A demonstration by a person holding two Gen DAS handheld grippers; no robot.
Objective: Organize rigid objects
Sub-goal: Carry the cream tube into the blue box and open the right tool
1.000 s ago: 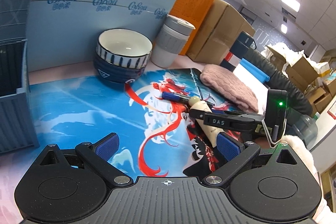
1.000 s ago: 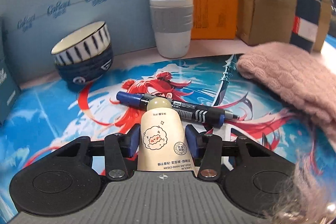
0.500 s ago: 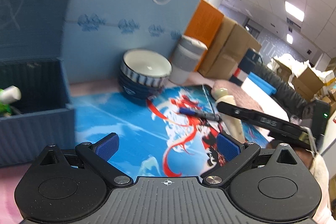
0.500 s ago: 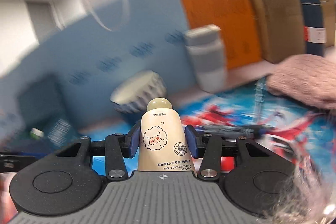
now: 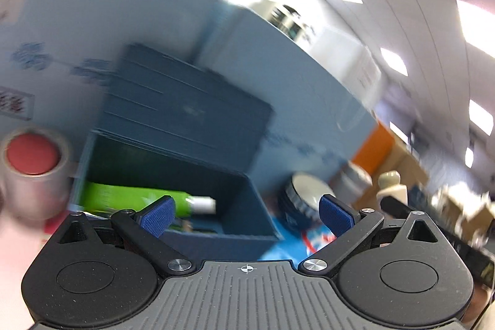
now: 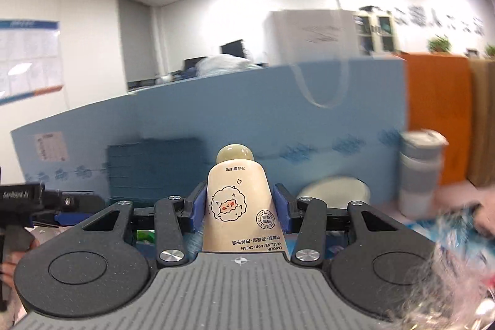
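My right gripper [image 6: 239, 203] is shut on a cream hand cream tube [image 6: 238, 200] with a sheep drawing, held in the air, cap pointing away. The tube also shows in the left wrist view [image 5: 390, 186] at the far right. My left gripper [image 5: 247, 211] is open and empty, in front of an open dark blue storage box [image 5: 247, 206]. A green tube [image 5: 136, 198] with a white cap lies inside the box. The box's raised lid [image 6: 154, 166] shows behind the tube in the right wrist view.
A silver can with a red top [image 5: 32, 163] stands left of the box. A striped bowl [image 5: 301, 190] and a grey-white cup [image 6: 420, 172] stand at the back by a blue paper bag [image 6: 278, 119]. An orange box [image 6: 436, 113] stands behind the cup.
My right gripper has lifted the hand cream tube off the mat and swung it left toward the box. My left gripper has turned left and moved close to the box.
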